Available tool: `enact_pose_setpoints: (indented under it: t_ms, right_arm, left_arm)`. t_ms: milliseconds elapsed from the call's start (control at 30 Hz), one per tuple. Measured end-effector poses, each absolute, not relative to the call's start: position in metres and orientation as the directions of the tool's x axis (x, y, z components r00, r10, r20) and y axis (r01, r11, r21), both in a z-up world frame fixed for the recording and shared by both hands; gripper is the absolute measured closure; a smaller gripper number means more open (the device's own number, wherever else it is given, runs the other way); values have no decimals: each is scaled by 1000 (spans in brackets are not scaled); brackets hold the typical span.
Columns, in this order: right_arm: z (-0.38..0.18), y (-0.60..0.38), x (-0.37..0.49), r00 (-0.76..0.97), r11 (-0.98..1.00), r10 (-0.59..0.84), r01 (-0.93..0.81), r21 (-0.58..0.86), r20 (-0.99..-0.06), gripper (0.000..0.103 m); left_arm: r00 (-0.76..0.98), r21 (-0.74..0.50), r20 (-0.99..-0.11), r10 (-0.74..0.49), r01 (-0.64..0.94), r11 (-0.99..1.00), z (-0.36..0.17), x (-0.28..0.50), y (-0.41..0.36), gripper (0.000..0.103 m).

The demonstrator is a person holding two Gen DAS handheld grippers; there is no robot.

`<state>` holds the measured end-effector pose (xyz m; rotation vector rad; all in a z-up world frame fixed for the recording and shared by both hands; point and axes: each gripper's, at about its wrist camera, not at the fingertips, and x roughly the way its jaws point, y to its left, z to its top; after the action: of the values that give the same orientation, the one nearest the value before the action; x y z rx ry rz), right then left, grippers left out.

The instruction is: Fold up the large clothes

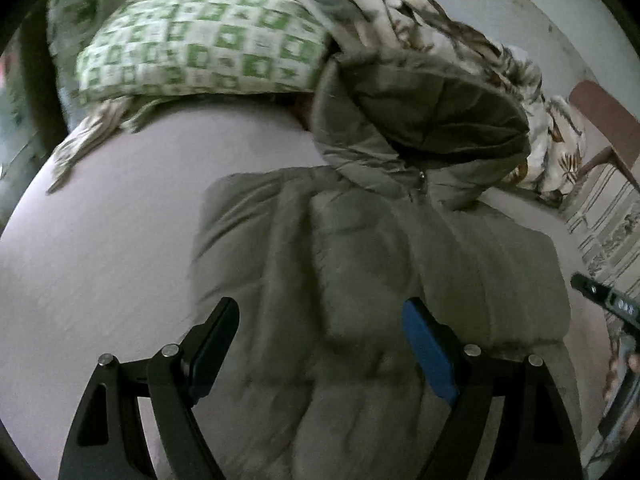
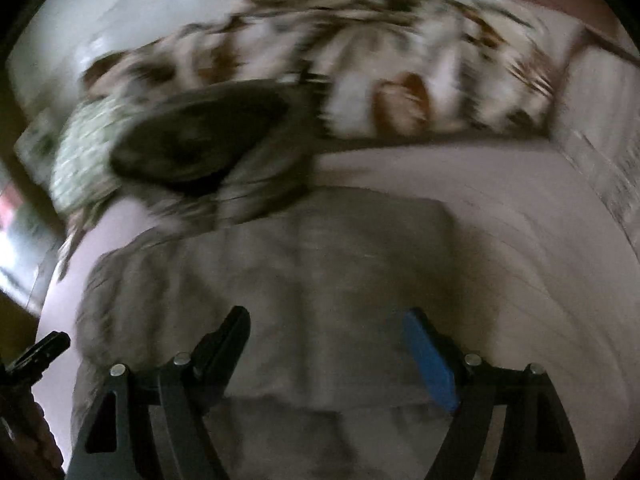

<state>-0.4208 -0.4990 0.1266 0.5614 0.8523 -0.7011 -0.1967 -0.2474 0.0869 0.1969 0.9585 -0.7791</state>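
Left gripper (image 1: 320, 320): your jaws stand wide apart with nothing between them, one finger black, the other with a blue pad (image 1: 428, 352). They hang over the lower body of the jacket (image 1: 380, 264); the black finger sits near the jacket's left edge, over the sheet.

Right gripper (image 2: 326, 330): jaws likewise wide apart and holding nothing, over the middle of the jacket's body. This view is heavily blurred, so whether the fingertips touch the cloth cannot be told.

Jacket: grey-green padded coat, lying on the pale bed sheet (image 1: 100, 240) with its sides turned in toward the middle, making a compact block. Its hood (image 1: 432, 120) lies open at the far end, dark lining up, resting against the bedding behind it. A zip pull shows at the collar below the hood.

Pillow (image 1: 200, 44): green-and-white checked, at the head of the bed, left of the hood and touching it.

Blanket (image 1: 472, 52): cream with brown leaf print, bunched along the far side, running behind the hood and off to the right.

Your right gripper also shows at the right edge of the left view; your left one at the lower left edge of the right view.
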Motion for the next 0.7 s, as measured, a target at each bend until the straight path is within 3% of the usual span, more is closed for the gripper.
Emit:
enact_pose_setpoints:
  t_ms: [67,100,133,233,300,467,567,633,700]
  right_arm:
    - [117,-516,-427,438,623,-332,767,155,-835,21]
    - [109,-524,-427,422,615,-333,775,145,-843,21]
    - [102,-530,-425,406,610,-330,781,136,-852,21]
    - [80,-540,-416,387,610,-293,780,141,-874,21]
    - [73,-540,-411,379,620,-282,773,134,-882,21]
    - [87,-520,-401,430,670,-261,725,158,-864,21]
    - [95,-501,-398,467,713,-242,680,171,-851,21]
    - [91,-489,-389,448,742,-255,659,124,-857,20]
    - [70,-483,-379,393,762,-248,644,72,-886,20]
  left_arm:
    - [301,-174,-820,-487,679,713,73,-192,-270,24]
    - [275,-175,-837,-472,683,709,64,-190,-280,45]
    - [234,-202,-851,-471,682,703,53,-188,-288,59]
    - [234,-224,-842,-485,667,710,48,-190,-287,68]
    - [240,-240,-823,-515,675,698,55,-192,-277,83]
    - [309,-233,-762,-569,689,686,95,-202,-232,86]
    - [297,-229,-768,-567,699,677,93,-201,-214,85]
    - [278,-186,-813,-512,709,680,73,-197,-217,77]
    - [256,-176,-838,-482,708,683,52,-192,-218,62]
